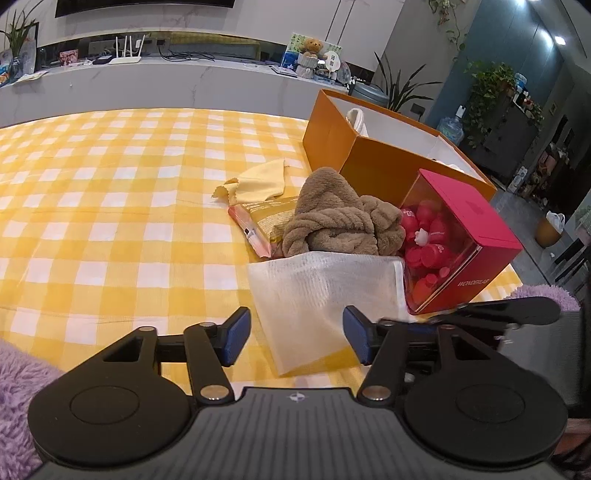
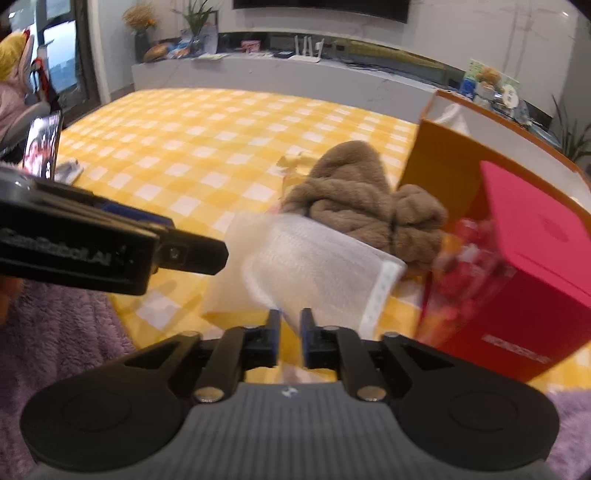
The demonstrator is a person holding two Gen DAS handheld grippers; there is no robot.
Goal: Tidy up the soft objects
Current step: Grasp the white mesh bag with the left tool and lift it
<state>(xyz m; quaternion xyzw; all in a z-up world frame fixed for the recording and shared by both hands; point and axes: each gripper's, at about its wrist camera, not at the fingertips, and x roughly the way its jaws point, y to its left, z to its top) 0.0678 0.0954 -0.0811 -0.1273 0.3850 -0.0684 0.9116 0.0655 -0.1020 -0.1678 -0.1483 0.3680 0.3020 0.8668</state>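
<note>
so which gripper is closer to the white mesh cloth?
Right. The right gripper has the white mesh cloth between its narrowly parted jaws at the near edge. The left gripper is open, straddling the cloth's near corner without its pads touching.

A home's living room is showing here. A dark screen (image 2: 320, 8) is hanging on the pale wall above a long marble-look console (image 1: 155, 79), which is carrying a white router (image 1: 126, 51), a small teddy bear (image 1: 313, 47) and scattered papers. Leafy houseplants (image 1: 489, 86) are growing near a water bottle (image 1: 451, 127) at the right. A yellow checked cloth (image 1: 110, 206) is covering the bench, and a purple fluffy rug (image 2: 66, 325) is lying off its near edge.
</note>
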